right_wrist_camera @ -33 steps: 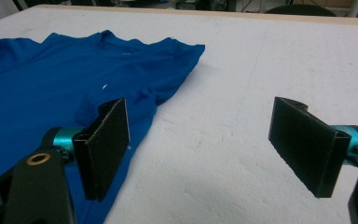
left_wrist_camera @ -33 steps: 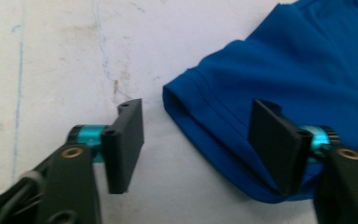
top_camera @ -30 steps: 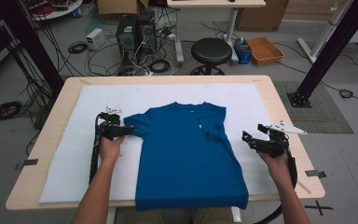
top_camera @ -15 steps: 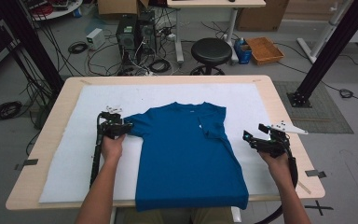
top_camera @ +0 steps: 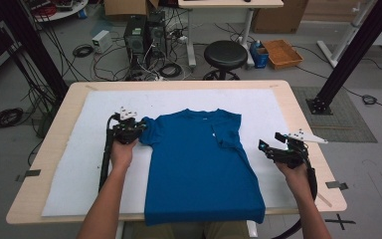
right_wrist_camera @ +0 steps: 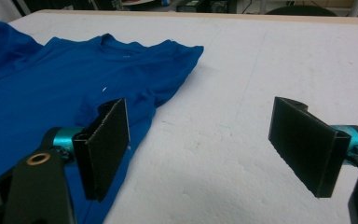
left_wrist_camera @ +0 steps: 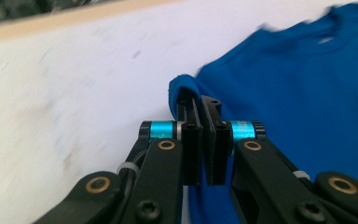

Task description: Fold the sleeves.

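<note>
Bench (top_camera: 298, 107), pale wood, carries a white pad (top_camera: 94, 149) that covers most of the top and leaves a bare wood margin along the left, far and right edges. Blue T-shirt (top_camera: 199, 164) lies flat at mid-pad, collar toward the far edge; its hem runs over the near edge of the bench and is cut off at the bottom of the high view, so how far it hangs cannot be told. Shirt's right sleeve looks folded in onto the body, with a small white mark near it; what the mark is cannot be made out. Wide open pad to the left of the shirt and to its right, also a clear strip between collar and far edge. Left hand-held gripper (left_wrist_camera: 199, 109) sits at the shirt's left sleeve, jaws pressed together and pinching a bunched bit of sleeve edge; the left gripper view is blurred across the pad, and how much cloth lies between the jaws is hidden. Right hand-held gripper (right_wrist_camera: 200, 149) hangs over bare pad just beside the shirt's right side, jaws spread wide, nothing between them, not touching the cloth. Person's forearms enter from the near edge.
</note>
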